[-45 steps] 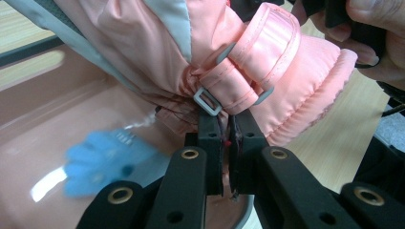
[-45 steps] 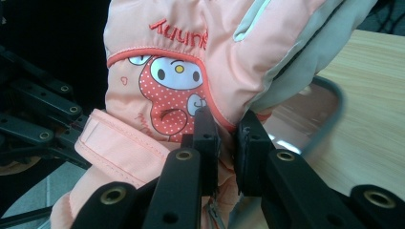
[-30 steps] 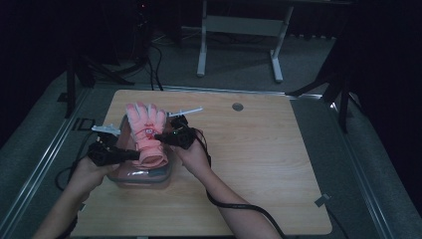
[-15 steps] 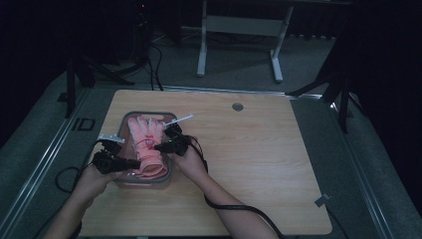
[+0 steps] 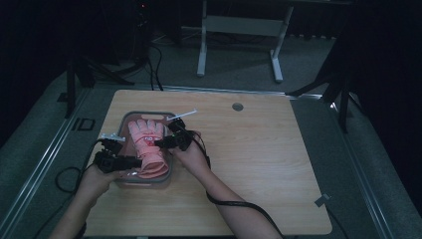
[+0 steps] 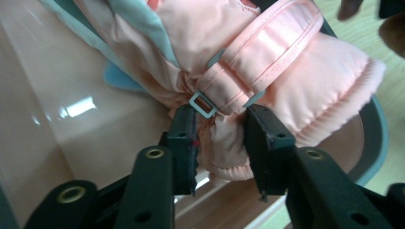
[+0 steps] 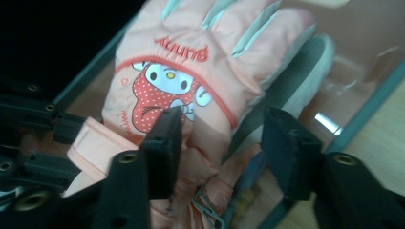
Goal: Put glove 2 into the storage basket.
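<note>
Nearest to me, my left gripper [image 5: 133, 162] sits at the near left corner of the tray [image 5: 127, 119], and in the left gripper view [image 6: 219, 143] its jaws have just been opening: they now stand a little apart on either side of a fold of the pink glove's [image 5: 148, 147] cuff, below the small grey buckle [image 6: 203, 105], with the fabric between them and the left pad at least just clear of it, so I read it as released rather than clamped. The padded cuff lies toward the tray's dark rounded rim, with light wood showing just beyond that rim. A little farther in, my right gripper [image 5: 160, 143] comes at the glove from the right; in the right gripper view [image 7: 222, 138] its jaws have also just been opening and stand wide over the glove's wrist, beneath the cartoon patch [image 7: 165, 93], not pressing on it. The glove lies flat in the shiny pink tray, fingers pointing away from me toward the far rim. A thin white stick [image 5: 183, 115] rests at the tray's far right corner. To the right of the tray the tabletop [image 5: 268, 159] runs wide and bare up to a round grommet hole [image 5: 237, 106] near its far edge; the tray sits close to the tabletop's left edge.
</note>
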`<state>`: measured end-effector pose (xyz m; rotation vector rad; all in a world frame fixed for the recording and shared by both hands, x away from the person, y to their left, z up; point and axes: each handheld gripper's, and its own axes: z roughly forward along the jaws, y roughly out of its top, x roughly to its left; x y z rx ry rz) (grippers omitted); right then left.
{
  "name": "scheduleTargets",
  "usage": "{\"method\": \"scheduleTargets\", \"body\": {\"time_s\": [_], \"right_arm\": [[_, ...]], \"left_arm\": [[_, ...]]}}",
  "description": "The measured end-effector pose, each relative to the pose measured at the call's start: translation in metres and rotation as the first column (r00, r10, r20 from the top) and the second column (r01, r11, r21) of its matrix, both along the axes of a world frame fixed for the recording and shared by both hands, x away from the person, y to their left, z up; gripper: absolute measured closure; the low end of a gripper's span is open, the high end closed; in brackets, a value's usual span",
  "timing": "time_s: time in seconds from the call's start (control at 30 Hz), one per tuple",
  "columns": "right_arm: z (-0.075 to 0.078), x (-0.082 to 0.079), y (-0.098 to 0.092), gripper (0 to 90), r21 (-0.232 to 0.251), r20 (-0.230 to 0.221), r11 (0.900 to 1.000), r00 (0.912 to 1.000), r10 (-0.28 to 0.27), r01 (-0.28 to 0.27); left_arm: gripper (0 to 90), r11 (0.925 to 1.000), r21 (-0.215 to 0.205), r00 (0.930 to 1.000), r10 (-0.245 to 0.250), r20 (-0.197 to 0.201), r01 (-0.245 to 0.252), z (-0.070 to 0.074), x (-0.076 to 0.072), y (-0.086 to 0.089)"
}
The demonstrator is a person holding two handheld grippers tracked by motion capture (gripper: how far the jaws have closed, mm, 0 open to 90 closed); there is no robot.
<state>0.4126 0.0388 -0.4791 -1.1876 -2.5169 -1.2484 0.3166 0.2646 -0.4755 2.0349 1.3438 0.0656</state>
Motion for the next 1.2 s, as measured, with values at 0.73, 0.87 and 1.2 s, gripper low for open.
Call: {"method": "scheduleTargets", "body": {"time_s": [0.73,0.87,1.2], "right_arm": [[0.036,-0.015,-0.05,18.4,0.077,0.168,0.989,0.9796,0.11,-0.124],[0.039,-0.017,-0.06,17.9,0.081,0.182,0.99,0.9782,0.099,-0.116],[0.042,-0.027,-0.082,14.8,0.036,0.236,0.991,0.9643,0.12,-0.132]], "left_arm": [[14.7,0.9813,-0.135,0.9171,0.177,0.357,-0.137,0.03,-0.027,-0.002],[14.7,0.9796,-0.164,0.8946,0.175,0.411,-0.116,0.044,-0.035,-0.012],[14.7,0.9965,-0.077,0.8898,0.009,0.456,0.03,0.054,-0.049,-0.068]]}}
